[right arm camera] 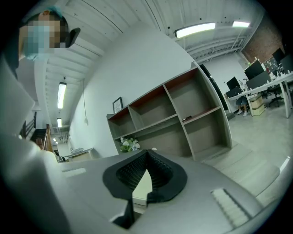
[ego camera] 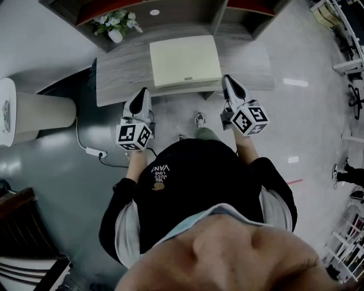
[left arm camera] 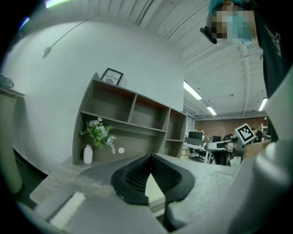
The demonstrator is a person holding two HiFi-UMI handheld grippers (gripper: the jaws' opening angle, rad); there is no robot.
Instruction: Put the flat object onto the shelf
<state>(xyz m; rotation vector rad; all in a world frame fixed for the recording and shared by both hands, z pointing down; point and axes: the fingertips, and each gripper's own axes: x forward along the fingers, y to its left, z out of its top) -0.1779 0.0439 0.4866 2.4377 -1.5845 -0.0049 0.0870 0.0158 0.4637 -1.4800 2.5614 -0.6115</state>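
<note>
A cream-coloured flat rectangular panel lies on the grey wood-grain bench, near the middle of the bench's front edge and not on the shelf. Behind the bench stands the grey open shelf unit with reddish-brown boards, and a small white vase of pale flowers sits in its lower left bay. The person stands facing the bench with one tool in each hand, both pointing toward the shelf. The left tool has its tips over the bench's front edge, to the left of the panel and apart from it. Its ribbed black pads are pressed together with nothing between them. The right tool reaches just beside the panel's right front corner, jaws likewise closed and empty. Whether it touches the panel cannot be told.
</note>
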